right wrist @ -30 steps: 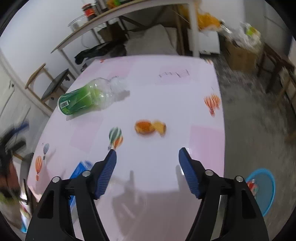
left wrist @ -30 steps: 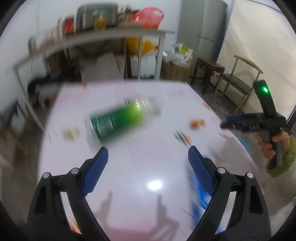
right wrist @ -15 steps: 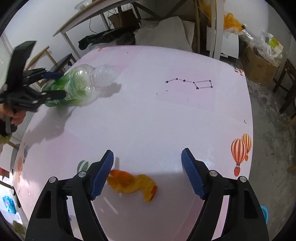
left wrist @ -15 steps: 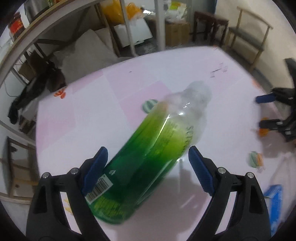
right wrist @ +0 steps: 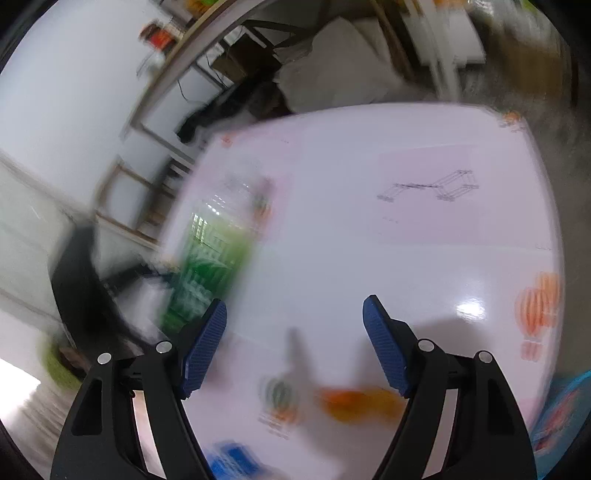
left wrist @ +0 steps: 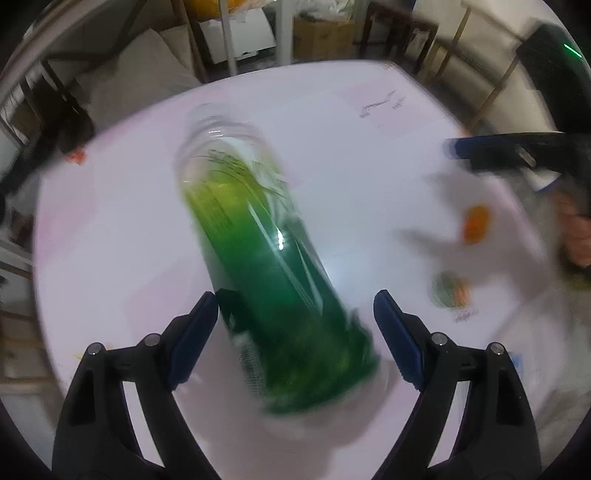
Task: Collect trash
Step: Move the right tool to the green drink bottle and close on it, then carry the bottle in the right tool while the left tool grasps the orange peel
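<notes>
Between the spread blue pads of the left gripper [left wrist: 295, 325], left wrist view: plastic bottle [left wrist: 269, 266], cylindrical, clear at the neck, green label shading to yellow; base nearest, left pad touching or just beside it, right pad apart; blurred. Left gripper open around the bottle's base, not clamped

Table [left wrist: 351, 147]: glossy white-pink top, rounded edges, printed balloon motifs

Right wrist view only: right gripper [right wrist: 293, 343] open, jaws wide, nothing between; orange wrapper [right wrist: 354, 404], crumpled, just beyond its pads, near the table's near edge; blue packet [right wrist: 232, 461] at the near edge, blurred

Farther, left wrist view: wrapper as an orange spot toward the right edge; right gripper above it

Beyond the far edge: shelf frame [right wrist: 207, 59], chairs [left wrist: 402, 33]
</notes>
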Available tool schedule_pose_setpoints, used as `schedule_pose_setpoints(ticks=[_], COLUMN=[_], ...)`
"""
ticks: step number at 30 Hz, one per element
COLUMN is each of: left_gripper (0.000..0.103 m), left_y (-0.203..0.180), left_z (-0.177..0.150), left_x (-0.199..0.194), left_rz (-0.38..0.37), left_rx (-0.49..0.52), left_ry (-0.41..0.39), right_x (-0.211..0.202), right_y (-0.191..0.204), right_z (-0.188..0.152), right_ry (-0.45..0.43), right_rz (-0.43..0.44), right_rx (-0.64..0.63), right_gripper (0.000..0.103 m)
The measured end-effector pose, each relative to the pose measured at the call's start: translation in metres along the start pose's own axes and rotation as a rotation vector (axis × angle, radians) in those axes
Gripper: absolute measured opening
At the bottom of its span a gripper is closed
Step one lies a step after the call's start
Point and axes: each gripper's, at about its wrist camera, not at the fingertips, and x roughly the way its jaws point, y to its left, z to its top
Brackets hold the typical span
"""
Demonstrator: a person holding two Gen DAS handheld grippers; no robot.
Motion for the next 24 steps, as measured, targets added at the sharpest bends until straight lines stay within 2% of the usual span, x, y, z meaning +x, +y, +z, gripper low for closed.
schedule_pose_setpoints(ticks=[2, 3, 7, 10, 13, 19, 22, 24], left_gripper=[0.082, 0.082, 0.082, 0.082, 0.082, 0.082, 0.082, 0.082], left_y=[-0.004, -0.005, 0.002, 0.014, 0.021, 0.028, 0.028, 0.023], left_z=[-0.005, -0.008, -0.026, -0.048, -0.07, -0.097, -0.102, -0.108], left_x=[-0.006, -0.007, -0.013, -0.022, -0.029, -0.03, -0.029, -0.032], left_rz=[-0.046, -0.053, -0.073, -0.103, -0.124, -0.149, -0.164, -0.178], left_rx=[-0.044, -0.057, -0.145, -0.229, -0.268, -0.315, -0.347, -0.367], left_ry=[-0.037, -0.048, -0.096, -0.134, -0.154, -0.171, -0.178, -0.189], right_x=[0.021, 0.037, 0.097, 0.13, 0.143, 0.144, 0.145, 0.145], right_y=[0.017, 0.029, 0.058, 0.071, 0.073, 0.079, 0.086, 0.086], right_z=[0.02, 0.032, 0.058, 0.065, 0.058, 0.043, 0.038, 0.036], right_ry=[0.041, 0.069, 0.206, 0.268, 0.297, 0.278, 0.242, 0.232], right_rz=[0.06, 0.059, 0.019, -0.081, -0.098, -0.084, -0.136, -0.128], right_rx=[0.027, 0.02, 0.01, -0.017, -0.006, 0.016, -0.007, 0.02], right_gripper=[0.074, 0.074, 0.074, 0.074, 0.074, 0.074, 0.068, 0.067])
